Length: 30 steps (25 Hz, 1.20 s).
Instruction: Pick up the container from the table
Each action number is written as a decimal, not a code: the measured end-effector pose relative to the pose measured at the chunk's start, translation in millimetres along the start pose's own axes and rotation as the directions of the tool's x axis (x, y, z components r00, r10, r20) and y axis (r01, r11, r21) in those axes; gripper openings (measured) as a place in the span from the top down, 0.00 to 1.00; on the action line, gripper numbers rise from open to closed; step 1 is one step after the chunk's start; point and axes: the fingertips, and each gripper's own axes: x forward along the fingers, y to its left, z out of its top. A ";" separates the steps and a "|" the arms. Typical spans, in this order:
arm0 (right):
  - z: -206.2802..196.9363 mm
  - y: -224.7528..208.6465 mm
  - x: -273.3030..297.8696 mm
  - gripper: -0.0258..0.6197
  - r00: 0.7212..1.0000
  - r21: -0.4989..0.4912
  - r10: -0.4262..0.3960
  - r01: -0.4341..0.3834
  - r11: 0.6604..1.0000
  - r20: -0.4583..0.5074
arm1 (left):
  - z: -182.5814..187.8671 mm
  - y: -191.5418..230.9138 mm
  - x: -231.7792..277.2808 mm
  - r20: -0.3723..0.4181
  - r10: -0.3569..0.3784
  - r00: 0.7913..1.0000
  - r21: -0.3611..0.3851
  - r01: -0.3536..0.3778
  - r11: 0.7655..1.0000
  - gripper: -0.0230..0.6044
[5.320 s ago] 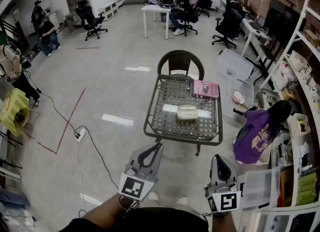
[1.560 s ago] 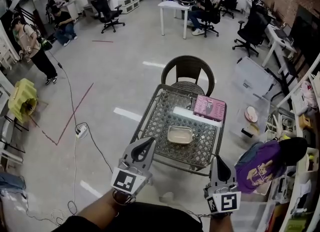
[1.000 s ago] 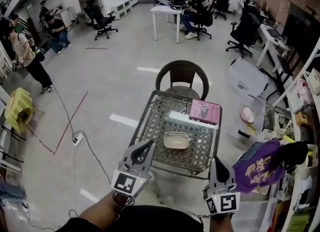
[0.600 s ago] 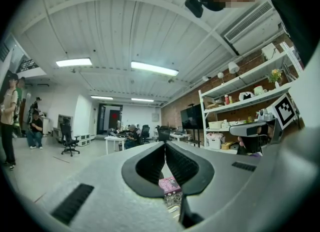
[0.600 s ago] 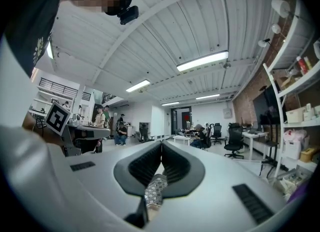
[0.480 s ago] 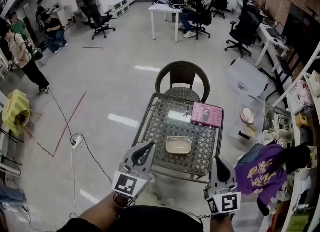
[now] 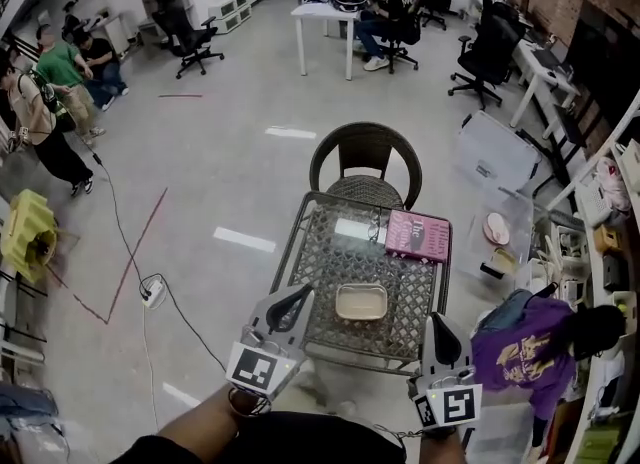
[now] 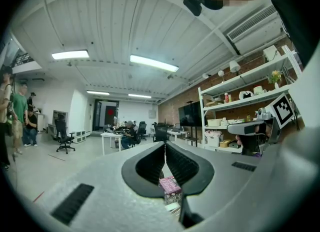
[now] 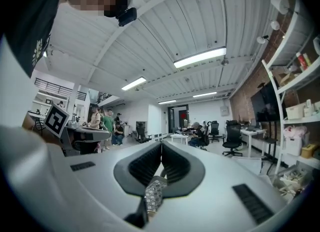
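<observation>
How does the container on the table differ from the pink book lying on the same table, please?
The container is pale beige, the pink book magenta. The container is a rounded, rimmed tub; the pink book is a flat rectangle. The container sits nearer the person, the pink book at the far right corner. Both lie on the table, apart from each other.

The left hand-held gripper (image 8: 165, 145) has its jaws together with nothing between; a pink book (image 8: 170, 184) shows below them
</observation>
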 end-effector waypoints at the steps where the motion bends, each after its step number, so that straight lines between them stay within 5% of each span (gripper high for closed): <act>1: -0.2 -0.2 4.7 0.94 1.000 0.000 -0.004 0.004 1.000 -0.002 | -0.8 3.6 3.7 -0.005 -0.005 1.000 0.001 0.005 1.000 0.94; 22: -13.3 -15.0 72.3 0.94 0.989 -0.027 -0.143 0.142 0.989 -0.043 | -31.8 52.2 70.4 -0.055 -0.156 0.986 -0.036 0.154 0.987 0.94; 30: -41.8 -25.3 96.0 0.94 0.989 -0.025 -0.107 0.105 0.994 -0.102 | -63.8 66.8 95.1 -0.089 -0.137 0.987 -0.076 0.130 0.989 0.94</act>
